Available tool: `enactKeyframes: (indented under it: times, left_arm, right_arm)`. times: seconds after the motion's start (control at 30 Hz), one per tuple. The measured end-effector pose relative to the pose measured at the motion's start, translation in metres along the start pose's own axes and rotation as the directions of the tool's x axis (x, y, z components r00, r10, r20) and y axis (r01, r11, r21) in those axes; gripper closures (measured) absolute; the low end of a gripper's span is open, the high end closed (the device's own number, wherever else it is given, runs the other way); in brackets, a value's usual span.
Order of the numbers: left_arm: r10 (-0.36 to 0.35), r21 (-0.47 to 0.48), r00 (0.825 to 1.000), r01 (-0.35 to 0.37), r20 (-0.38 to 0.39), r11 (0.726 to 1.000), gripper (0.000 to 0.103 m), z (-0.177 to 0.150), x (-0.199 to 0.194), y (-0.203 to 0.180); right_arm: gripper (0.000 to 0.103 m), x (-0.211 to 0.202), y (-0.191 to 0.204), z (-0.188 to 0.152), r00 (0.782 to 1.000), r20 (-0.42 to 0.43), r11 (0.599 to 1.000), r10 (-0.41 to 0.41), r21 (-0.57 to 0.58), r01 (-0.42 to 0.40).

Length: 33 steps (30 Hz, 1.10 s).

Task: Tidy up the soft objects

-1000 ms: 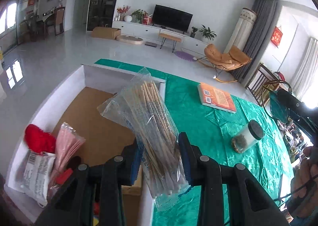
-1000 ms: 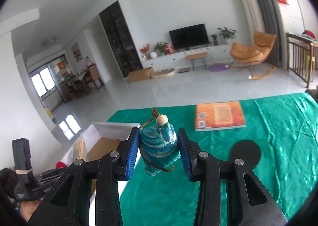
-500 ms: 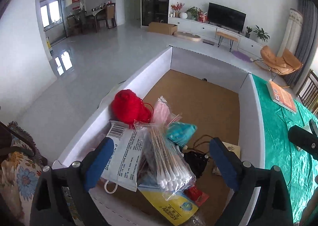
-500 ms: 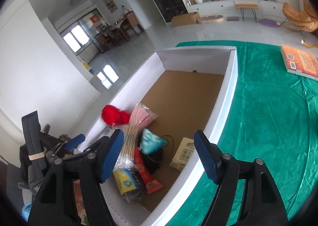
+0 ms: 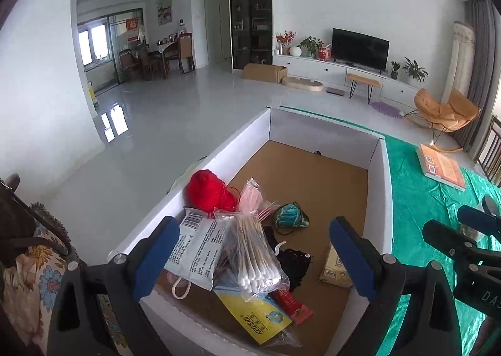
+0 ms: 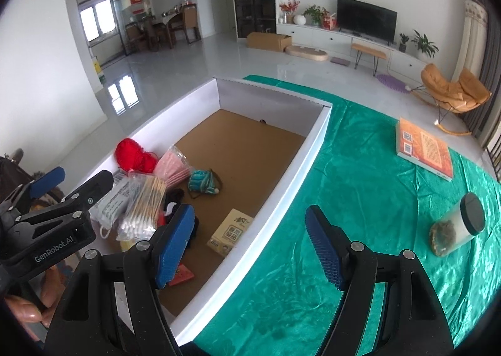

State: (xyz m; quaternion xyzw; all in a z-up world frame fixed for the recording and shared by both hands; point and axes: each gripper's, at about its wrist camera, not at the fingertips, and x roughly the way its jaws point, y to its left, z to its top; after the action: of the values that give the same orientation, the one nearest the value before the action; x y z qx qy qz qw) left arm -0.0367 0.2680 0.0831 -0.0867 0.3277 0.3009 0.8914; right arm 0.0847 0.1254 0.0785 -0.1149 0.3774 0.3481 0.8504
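A white box (image 5: 380,187) with a brown floor holds a bag of cotton swabs (image 5: 250,249), a red yarn ball (image 5: 209,190), a pink packet (image 5: 253,196), a teal pouch (image 5: 289,215), a white pack (image 5: 194,246) and a tissue pack (image 5: 335,265). My left gripper (image 5: 253,252) is open and empty above the box's near end. My right gripper (image 6: 250,243) is open and empty over the box's right wall (image 6: 281,199). The swabs (image 6: 144,202) and teal pouch (image 6: 202,180) also show in the right wrist view.
The box stands on a green cloth (image 6: 360,168). An orange book (image 6: 422,149) and a lying jar with a black lid (image 6: 457,224) rest on the cloth to the right. A yellow card (image 5: 253,315) and red packet (image 5: 291,302) lie in the box.
Both grippers let go: the swab bag and the teal pouch now lie in the box. Both grippers opened wide and drew back from the pile.
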Motion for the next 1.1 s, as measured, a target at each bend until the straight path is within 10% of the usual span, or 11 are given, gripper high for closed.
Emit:
enactKeyframes:
  times: [1.1]
  left_arm:
    - [0.091,0.059,0.995,-0.093,0.027,0.994,0.006,-0.006,-0.008,0.001]
  right_arm:
    - [0.026,-0.003,0.004,-0.017,0.999,0.032,1.0,-0.011,-0.004,0.011]
